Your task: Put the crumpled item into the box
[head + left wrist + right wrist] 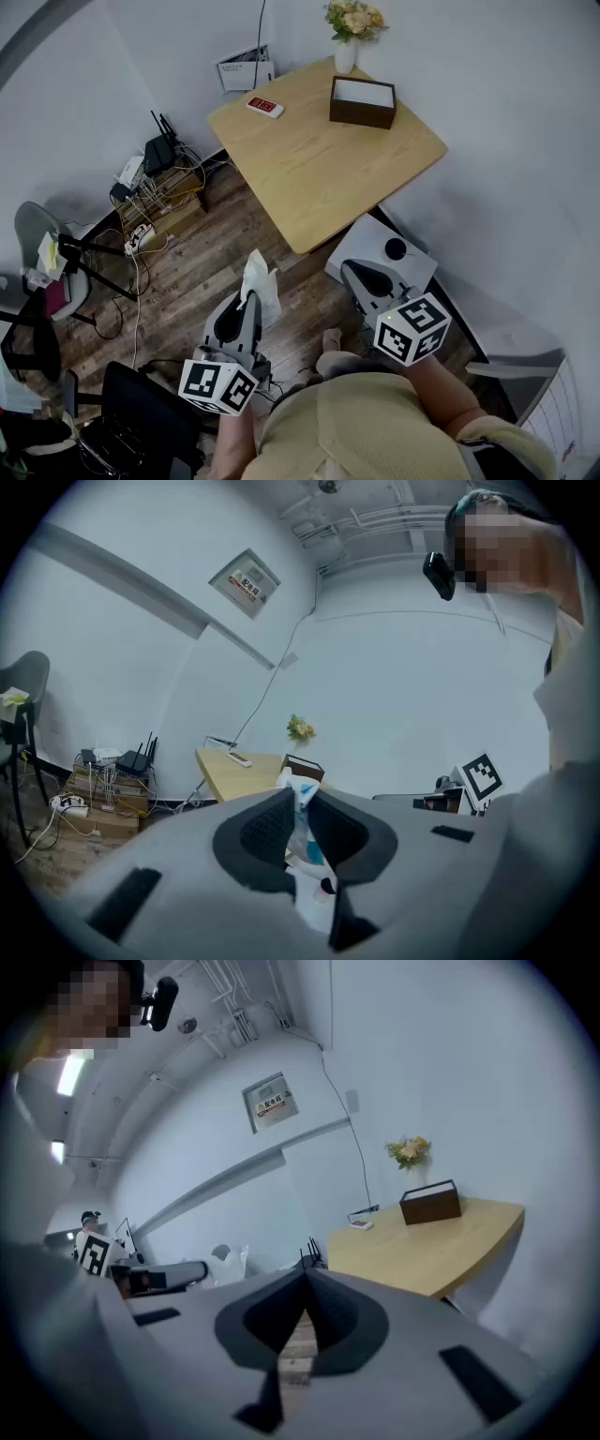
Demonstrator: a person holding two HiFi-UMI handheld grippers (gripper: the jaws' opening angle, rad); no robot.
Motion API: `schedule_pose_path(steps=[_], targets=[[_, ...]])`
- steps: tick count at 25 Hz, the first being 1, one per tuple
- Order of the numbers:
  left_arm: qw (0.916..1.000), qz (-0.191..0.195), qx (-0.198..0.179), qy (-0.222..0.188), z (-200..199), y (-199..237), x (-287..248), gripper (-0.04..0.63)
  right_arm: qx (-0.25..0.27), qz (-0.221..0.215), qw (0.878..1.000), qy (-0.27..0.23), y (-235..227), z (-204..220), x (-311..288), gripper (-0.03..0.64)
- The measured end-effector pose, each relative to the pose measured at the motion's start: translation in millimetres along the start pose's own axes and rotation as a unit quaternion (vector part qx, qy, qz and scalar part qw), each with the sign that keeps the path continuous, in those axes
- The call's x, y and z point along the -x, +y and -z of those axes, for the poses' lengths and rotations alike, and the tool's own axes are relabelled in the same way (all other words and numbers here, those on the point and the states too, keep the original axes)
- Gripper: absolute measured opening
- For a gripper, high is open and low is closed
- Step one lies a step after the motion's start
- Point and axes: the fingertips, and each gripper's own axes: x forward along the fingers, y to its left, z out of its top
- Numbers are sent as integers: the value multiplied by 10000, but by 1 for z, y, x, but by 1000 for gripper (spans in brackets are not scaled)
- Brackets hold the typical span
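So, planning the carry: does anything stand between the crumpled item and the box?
Nothing visible does. The crumpled item, clamped in the left gripper, faces only floor and bare table before the box; the remote lies off to the side.

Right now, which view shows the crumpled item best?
Head view: the crumpled item sticks out clearly past the left gripper. The left gripper view shows only a strip pinched between the fingers; the right gripper view, a small distant white scrap.

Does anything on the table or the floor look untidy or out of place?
The table is tidy. On the floor left of it, loose cables lie tangled around a power strip.
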Motion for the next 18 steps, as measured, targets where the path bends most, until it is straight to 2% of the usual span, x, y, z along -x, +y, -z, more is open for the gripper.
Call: schedule_pose_path(steps=[8,18], targets=[[10000,8,-53,70,4,-12,-33,57,30,24,10000,92,-35,-5,-4,29],[10000,-17,-57,46,0,-26,-74,58,-12,-174,9997,147,-64,-14,-13,31]])
